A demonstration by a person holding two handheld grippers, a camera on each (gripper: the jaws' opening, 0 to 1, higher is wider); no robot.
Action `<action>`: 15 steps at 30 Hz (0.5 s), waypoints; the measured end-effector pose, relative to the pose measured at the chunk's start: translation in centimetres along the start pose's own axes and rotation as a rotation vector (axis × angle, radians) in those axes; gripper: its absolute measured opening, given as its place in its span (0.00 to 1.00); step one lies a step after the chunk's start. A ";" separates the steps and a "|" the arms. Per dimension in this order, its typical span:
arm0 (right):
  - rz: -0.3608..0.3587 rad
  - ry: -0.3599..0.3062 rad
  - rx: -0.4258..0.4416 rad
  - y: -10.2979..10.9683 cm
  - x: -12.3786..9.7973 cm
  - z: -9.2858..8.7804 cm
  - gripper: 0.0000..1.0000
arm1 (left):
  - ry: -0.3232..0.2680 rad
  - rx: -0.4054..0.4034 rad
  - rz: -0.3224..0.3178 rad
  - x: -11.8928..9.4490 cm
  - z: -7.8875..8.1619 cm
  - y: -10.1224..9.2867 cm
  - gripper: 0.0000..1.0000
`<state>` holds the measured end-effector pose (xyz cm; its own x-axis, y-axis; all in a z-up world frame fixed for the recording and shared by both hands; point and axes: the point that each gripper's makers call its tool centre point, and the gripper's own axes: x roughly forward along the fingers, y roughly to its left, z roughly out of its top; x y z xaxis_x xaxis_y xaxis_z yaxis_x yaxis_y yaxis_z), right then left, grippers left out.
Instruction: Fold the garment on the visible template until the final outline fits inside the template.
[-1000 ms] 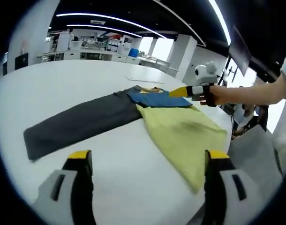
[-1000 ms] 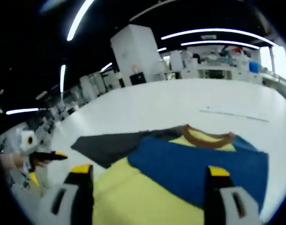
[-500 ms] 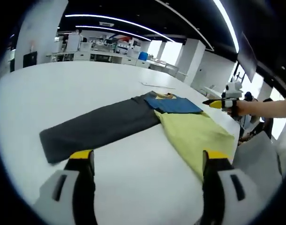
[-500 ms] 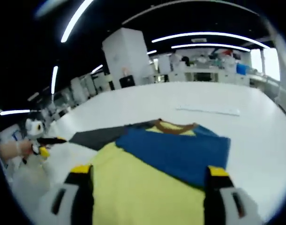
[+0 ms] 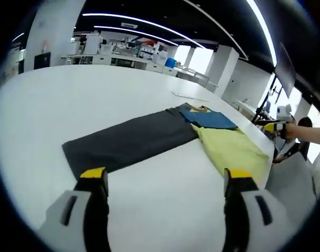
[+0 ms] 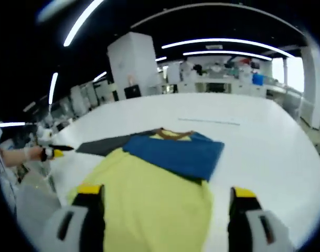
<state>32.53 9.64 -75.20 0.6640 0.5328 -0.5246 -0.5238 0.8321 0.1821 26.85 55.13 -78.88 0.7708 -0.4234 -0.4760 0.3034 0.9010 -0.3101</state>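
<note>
White desk [image 5: 39,105] carries the work in both views, with an open-plan room of benches and ceiling light strips behind it.

Garment [image 5: 231,149]: a yellow shirt with a blue upper panel and a brown collar, lying flat at centre right of the left gripper view, close to the desk's edge. In the right gripper view the garment [image 6: 149,184] fills the lower centre, the blue panel folded across its far end, collar at the far side.

Dark grey sheet [image 5: 128,142]: a long rectangle running from centre left of the left gripper view to the shirt's collar end, where the shirt overlaps it. In the right gripper view a strip of the sheet [image 6: 99,147] shows at centre left beyond the yellow cloth.

Left tongs [image 5: 165,181]: jaws wide apart, released, nothing between them, above bare desk short of the grey sheet. They also appear at the left edge of the right gripper view [image 6: 57,152], held in a hand.

Right tongs [image 6: 162,197]: jaws wide apart, released, grasping nothing, with the yellow cloth behind them; contact cannot be told. Seen at the right edge of the left gripper view [image 5: 270,125], clear of the shirt.
</note>
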 end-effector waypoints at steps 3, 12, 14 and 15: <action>-0.010 -0.009 0.023 0.0 -0.9 -0.4 0.99 | -0.010 -0.015 0.049 -0.1 0.3 0.9 0.84; -0.043 -0.023 0.051 -0.6 -3.0 -1.4 0.99 | -0.054 -0.110 0.228 -1.0 0.1 6.0 0.77; -0.047 -0.028 0.062 -0.7 -3.4 -1.5 0.99 | -0.054 -0.118 0.260 -1.3 -0.2 6.7 0.76; -0.051 -0.028 0.063 -0.7 -3.7 -1.7 0.99 | -0.052 -0.123 0.274 -1.4 -0.4 7.0 0.75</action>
<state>29.54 6.83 -74.79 0.7045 0.4925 -0.5110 -0.4543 0.8661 0.2084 27.65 62.00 -80.73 0.8430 -0.1575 -0.5143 0.0122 0.9615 -0.2746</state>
